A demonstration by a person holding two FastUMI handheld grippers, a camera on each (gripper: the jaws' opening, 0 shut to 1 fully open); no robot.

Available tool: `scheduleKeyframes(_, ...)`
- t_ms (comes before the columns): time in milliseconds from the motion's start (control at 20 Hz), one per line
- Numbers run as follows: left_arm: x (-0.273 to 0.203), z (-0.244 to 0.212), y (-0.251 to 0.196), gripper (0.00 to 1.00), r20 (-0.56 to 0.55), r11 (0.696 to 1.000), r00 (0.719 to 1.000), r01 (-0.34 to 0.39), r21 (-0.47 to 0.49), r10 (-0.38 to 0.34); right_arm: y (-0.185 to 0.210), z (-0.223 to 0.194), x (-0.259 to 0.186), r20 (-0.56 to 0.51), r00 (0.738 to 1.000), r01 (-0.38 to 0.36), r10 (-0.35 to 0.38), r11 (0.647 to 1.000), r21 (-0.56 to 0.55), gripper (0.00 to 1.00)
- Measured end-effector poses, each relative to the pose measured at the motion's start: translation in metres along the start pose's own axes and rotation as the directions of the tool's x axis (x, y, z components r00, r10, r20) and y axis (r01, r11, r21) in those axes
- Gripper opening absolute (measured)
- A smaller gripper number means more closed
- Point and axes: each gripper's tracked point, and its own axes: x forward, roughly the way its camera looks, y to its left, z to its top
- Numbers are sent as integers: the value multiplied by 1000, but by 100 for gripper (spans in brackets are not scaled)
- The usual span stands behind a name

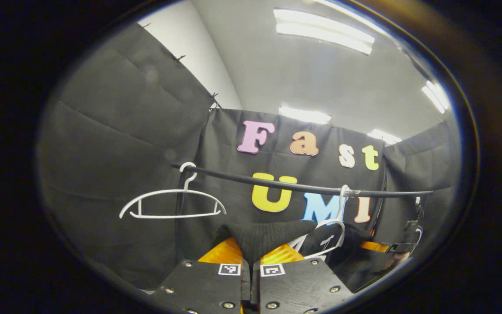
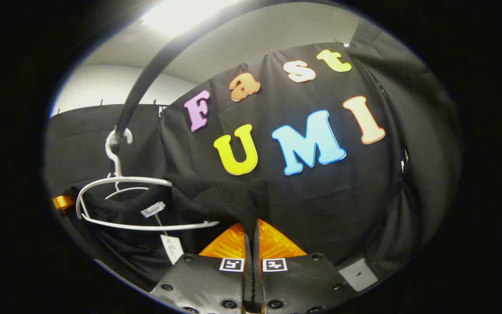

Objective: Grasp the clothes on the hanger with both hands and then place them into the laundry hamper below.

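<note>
Clearly mid-task: grasp made, drop not yet done, hamper nowhere to be judged from here. Largest first: a black rail [image 1: 303, 187] spanning the booth, carrying two white hangers. Toward the rail's left end in the left gripper view, an empty hanger [image 1: 172, 205], bare, nothing draped on it. Near the rail's right end, the second hanger [image 1: 327, 235], hooked on and tilted, with the black garment [image 1: 268, 235] bunched against it and already pulled partly clear of its arms. Same garment in the right gripper view [image 2: 220, 198], one shoulder stretched off the hanger [image 2: 142, 205] toward the lens, a white tag [image 2: 153, 209] dangling at the collar, the hook seated on the rail [image 2: 146, 78]. Left gripper [image 1: 251, 261] closed to a thin slit, a fold of cloth pinched between both fingers. Right gripper [image 2: 251, 257] likewise nearly closed, a narrow ridge of cloth clamped in the seam between the fingers. So, by judgement: both-handed grasp achieved, roughly the first half done. Left to do: free the collar and far shoulder from the hanger, probably by lifting or sliding sideways along the rail so the hook does not snag, then lower the garment and let go over the hamper below.
</note>
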Motion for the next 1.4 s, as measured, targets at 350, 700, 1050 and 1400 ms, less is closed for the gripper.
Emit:
scheduleKeyframes(350,48,-13,11,2,-39,997,999,6,-78,-10,-21,18,62,133,988,89,-74,989,-115,1)
scheduleKeyframes(700,68,-74,38,1,-94,985,995,8,-173,-25,-52,-18,106,131,979,181,-158,965,-190,0)
scheduleKeyframes(1050,64,-151,44,0,-198,980,980,-66,-188,28,-66,-78,93,11,981,194,-195,967,-163,0)
scheduleKeyframes(1400,-16,-220,38,1,-317,986,948,-48,-161,-5,-72,-141,-9,-116,954,254,-277,950,-181,1)
